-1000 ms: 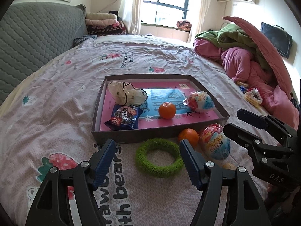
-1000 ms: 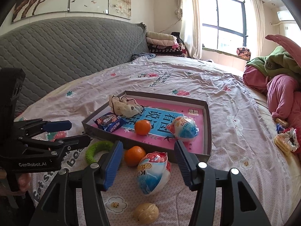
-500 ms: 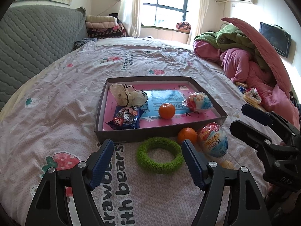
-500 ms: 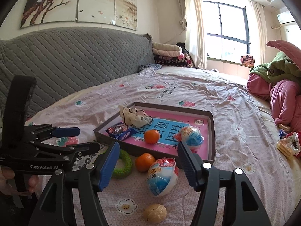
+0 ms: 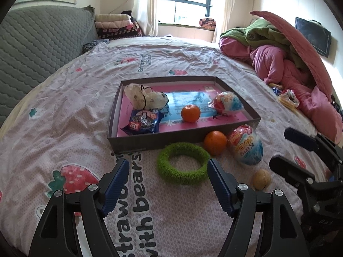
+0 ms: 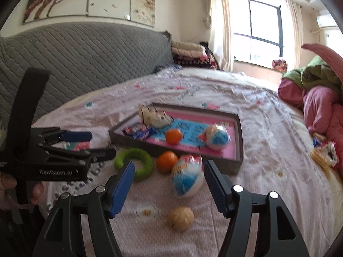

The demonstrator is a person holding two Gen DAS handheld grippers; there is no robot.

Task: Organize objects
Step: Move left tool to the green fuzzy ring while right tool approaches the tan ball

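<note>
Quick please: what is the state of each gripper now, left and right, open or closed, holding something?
Left gripper: open, holding nothing.
Right gripper: open, its jaws have just been opening; nothing is gripped.

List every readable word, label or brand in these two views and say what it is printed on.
"GenRobot.AI": side of the left gripper.
"DAS": body of the right gripper, only partly legible.
"with bears", above it "straw...", cut off: bed sheet.
Blue snack packet, egg-shaped packet, Chinese characters on the tray floor, far sheet print: unreadable.
</note>
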